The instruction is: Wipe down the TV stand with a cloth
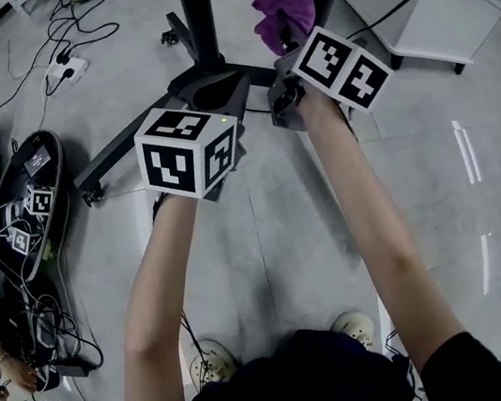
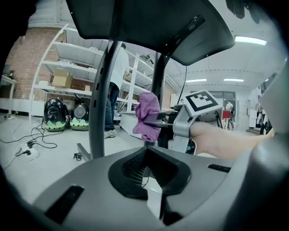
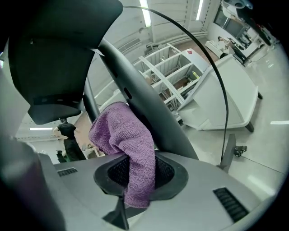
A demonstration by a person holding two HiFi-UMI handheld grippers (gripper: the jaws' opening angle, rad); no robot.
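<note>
Right claw [image 3: 121, 213]: pressed shut on the lower end of the purple cloth [image 3: 125, 144]. The rest of the cloth bunches up and forward and lies against a dark slanted upright [image 3: 149, 117] of the TV stand. From the head view the cloth sits high beside that right-hand upright, well above the floor [image 1: 285, 236].

Left claw [image 2: 153, 204]: jaws narrowly parted, nothing between them. It hangs low, near the dark hub where the stand's base legs [image 1: 118, 150] meet. The second upright [image 2: 99, 99] rises just ahead of it.

Further out: cables, a power strip and an open case of gear on the floor to the left, and white shelving behind. A person stands by the shelves.

Progress, as a judgement: wiping looks under way on the one upright only. No surface reads clearly as cleaned or dirty. The other upright, the hub and the wheeled legs appear to remain.
</note>
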